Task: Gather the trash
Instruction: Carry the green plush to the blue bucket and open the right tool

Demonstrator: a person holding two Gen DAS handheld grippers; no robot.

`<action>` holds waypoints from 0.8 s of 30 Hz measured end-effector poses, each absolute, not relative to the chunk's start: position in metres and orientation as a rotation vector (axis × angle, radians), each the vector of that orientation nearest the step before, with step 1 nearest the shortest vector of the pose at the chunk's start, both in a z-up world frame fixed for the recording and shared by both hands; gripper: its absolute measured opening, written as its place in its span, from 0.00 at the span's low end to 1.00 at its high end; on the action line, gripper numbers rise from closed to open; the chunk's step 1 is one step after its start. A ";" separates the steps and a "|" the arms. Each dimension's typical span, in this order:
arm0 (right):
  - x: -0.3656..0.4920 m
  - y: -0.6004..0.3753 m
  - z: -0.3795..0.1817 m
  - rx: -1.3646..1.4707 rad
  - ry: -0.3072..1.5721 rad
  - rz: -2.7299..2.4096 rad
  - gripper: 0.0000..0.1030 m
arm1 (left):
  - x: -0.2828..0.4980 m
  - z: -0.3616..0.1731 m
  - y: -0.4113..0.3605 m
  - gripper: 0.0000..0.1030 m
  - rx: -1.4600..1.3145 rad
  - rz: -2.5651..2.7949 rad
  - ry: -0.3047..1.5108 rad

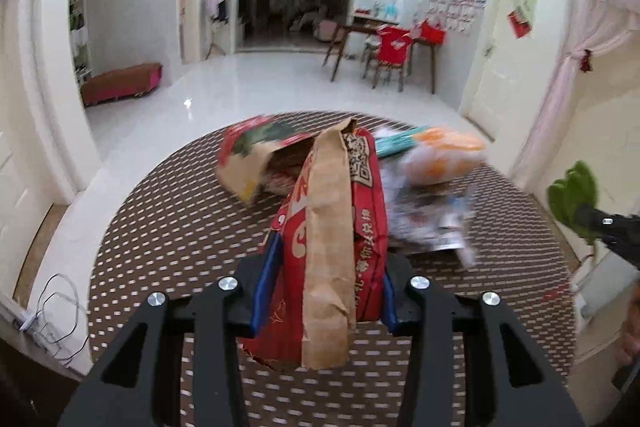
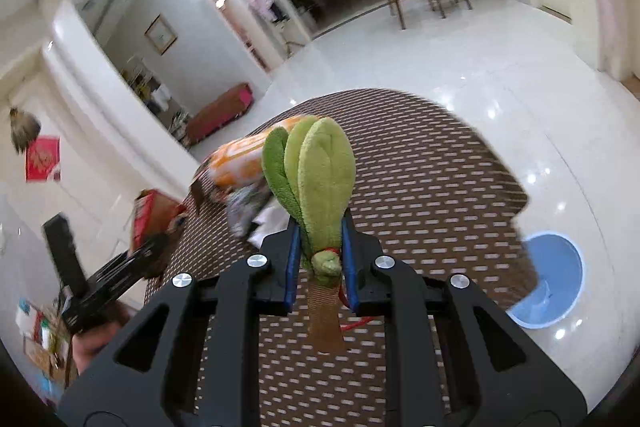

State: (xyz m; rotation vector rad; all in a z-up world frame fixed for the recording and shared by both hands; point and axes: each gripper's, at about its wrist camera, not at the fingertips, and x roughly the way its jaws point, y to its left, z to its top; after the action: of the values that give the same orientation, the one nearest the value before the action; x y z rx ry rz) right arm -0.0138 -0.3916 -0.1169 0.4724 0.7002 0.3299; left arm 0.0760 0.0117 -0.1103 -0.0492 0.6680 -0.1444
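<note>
My left gripper [image 1: 326, 247] is shut on a red and brown paper bag [image 1: 332, 227] and holds it upright above the round brown dotted table [image 1: 180, 227]. My right gripper [image 2: 319, 223] is shut on a green plush leaf toy [image 2: 316, 171] above the same table [image 2: 420, 207]. The toy also shows at the right edge of the left wrist view [image 1: 576, 199]. An orange and white wrapper [image 1: 436, 159] and a crumpled silvery wrapper [image 1: 432, 223] lie on the table behind the bag; the orange wrapper also shows in the right wrist view [image 2: 236, 163].
A blue bin [image 2: 552, 279] stands on the white floor to the right of the table. A second red and brown bag [image 1: 256, 155] lies on the table's far side. A wooden table with chairs [image 1: 384, 55] and a low red bench [image 1: 120, 83] stand farther off.
</note>
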 end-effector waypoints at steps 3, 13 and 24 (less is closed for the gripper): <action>-0.021 -0.429 -0.123 0.507 0.692 0.269 0.18 | 0.070 -0.104 -0.017 0.40 -0.046 -0.205 0.649; -0.014 -0.573 -0.203 0.660 0.799 -0.018 0.18 | 0.072 -0.101 -0.141 0.41 -0.007 -0.465 0.653; 0.024 -0.651 -0.336 0.821 1.025 -0.138 0.57 | 0.120 -0.123 -0.287 0.41 0.070 -0.651 0.774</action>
State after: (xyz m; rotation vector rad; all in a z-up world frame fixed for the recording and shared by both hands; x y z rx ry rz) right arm 0.0240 -0.6508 -0.3358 0.8211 1.0250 -0.1376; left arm 0.1204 -0.2871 -0.1225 0.0697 0.7737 -0.6509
